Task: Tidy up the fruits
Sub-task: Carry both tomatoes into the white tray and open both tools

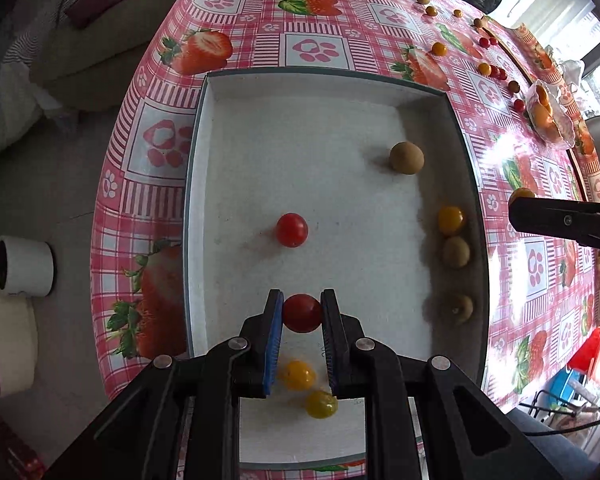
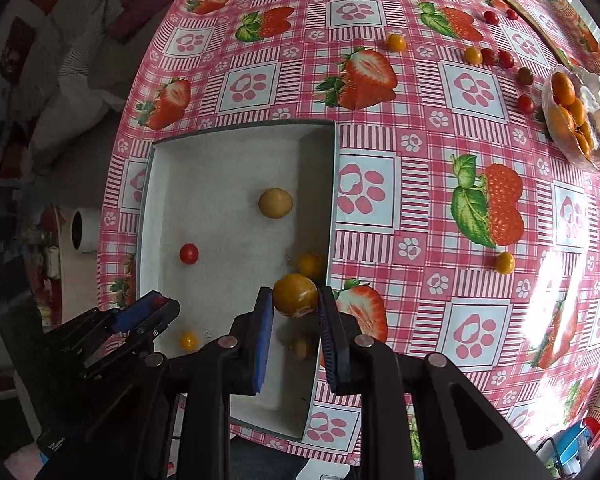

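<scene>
Holding both loads above the white tray [image 1: 204,168], I note the left gripper [image 1: 302,314] clamped on a red tomato [image 1: 302,314] and the right gripper [image 2: 295,300] clamped on a yellow tomato [image 2: 295,295] over the tray's right wall. Risk: released there, it may bounce outside.

This is looking like a lived-in home, probably a dining or living area. A round surface [image 2: 420,208] is wearing a glossy pink checked oilcloth printed with strawberries and paw marks. Pale cushions or bedding [image 1: 80,52] are lying heaped beside it, a white cup [image 1: 24,266] is sitting low at its edge, and daylight is coming through a window [image 1: 580,20] beyond.
</scene>
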